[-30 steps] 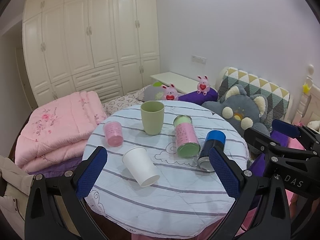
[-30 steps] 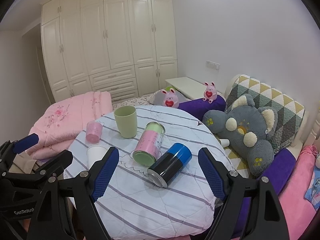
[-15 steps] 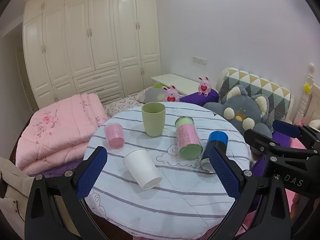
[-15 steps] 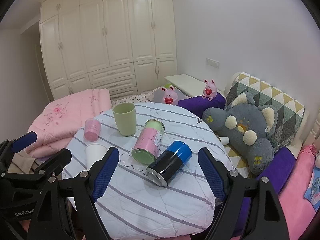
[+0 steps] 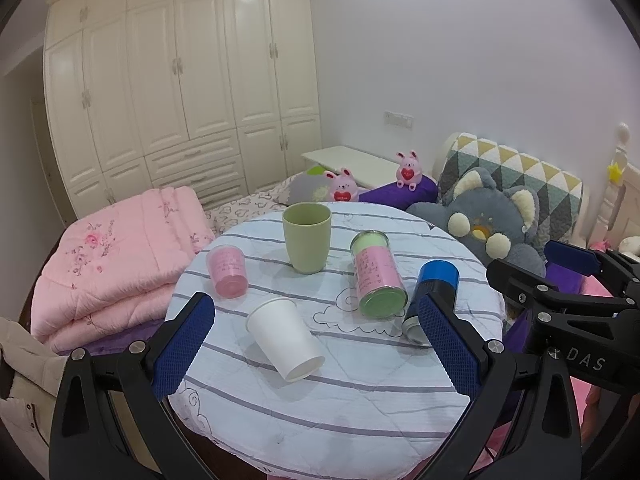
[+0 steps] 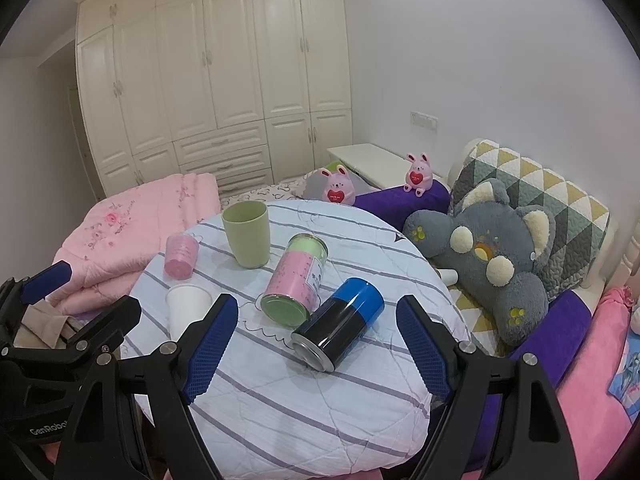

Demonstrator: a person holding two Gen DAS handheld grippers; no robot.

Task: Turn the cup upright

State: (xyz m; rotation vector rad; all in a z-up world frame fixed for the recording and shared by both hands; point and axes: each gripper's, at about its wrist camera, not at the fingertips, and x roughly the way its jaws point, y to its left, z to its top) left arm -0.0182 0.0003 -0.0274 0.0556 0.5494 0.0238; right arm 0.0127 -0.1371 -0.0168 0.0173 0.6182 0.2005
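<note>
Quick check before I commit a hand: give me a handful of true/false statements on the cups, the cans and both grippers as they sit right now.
1. The white paper cup lies on its side on the round table. True.
2. The green cup is tipped over. False: it stands upright, mouth up.
3. The left gripper is shut on the white paper cup. False: its jaws are wide open and hold nothing.
4. The blue and black can lies on its side beside the pink and green can. True.
5. The right gripper is open and empty. True.
6. The pink cup sits inside the green cup. False: it rests apart on the table.
</note>
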